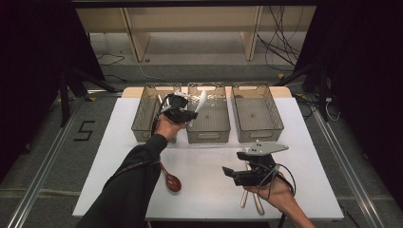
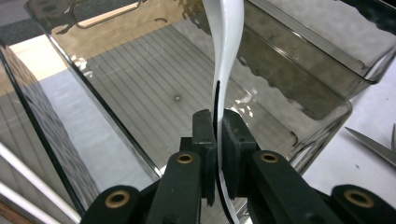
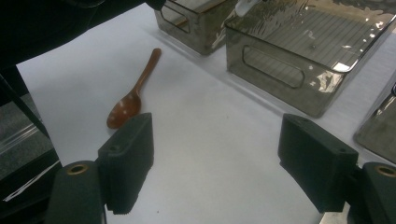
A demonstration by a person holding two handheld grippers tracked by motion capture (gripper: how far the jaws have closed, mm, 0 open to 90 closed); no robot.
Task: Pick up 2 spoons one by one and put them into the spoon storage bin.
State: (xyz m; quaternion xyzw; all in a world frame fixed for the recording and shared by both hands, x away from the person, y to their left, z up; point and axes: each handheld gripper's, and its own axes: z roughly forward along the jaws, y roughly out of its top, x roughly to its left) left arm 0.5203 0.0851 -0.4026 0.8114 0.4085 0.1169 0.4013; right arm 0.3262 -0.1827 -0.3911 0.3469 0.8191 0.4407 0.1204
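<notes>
- Nearest me, my right gripper [image 1: 233, 174] waits low over the white table [image 1: 209, 166], jaws spread wide with nothing between them. Metal cutlery [image 1: 252, 197] lies on the table under that hand, partly hidden, so I cannot tell the pieces apart.
- A little farther on and to the left, a brown wooden spoon [image 3: 132, 94] lies flat on the table, bowl toward me, apart from everything else.
- Beyond that, my left gripper [image 1: 192, 114] is pinched nearly closed on the handle of a white spoon [image 2: 225, 56]. Its slim stem runs up between the pads, and its bowl end points up and away over the bins.
- The spoon hangs above the middle bin [image 2: 140, 88], the centre one of three clear bins along the far side of the table. That bin's ribbed floor looks bare beneath it.
- I judge the step in hand to be setting this spoon into the middle bin. To do it well I should keep the pinch firm while lowering, since the stem is thin and smooth and could swivel between the pads.
- I should tip the bowl end down past the near wall and keep it clear of the rim, because a knock there could twist the spoon out of line.
- Best to let go only when the spoon is low inside, so it doesn't bounce on the hard plastic.
- Farthest off, the left bin [image 1: 147, 114] and right bin [image 1: 259, 114] flank it.
</notes>
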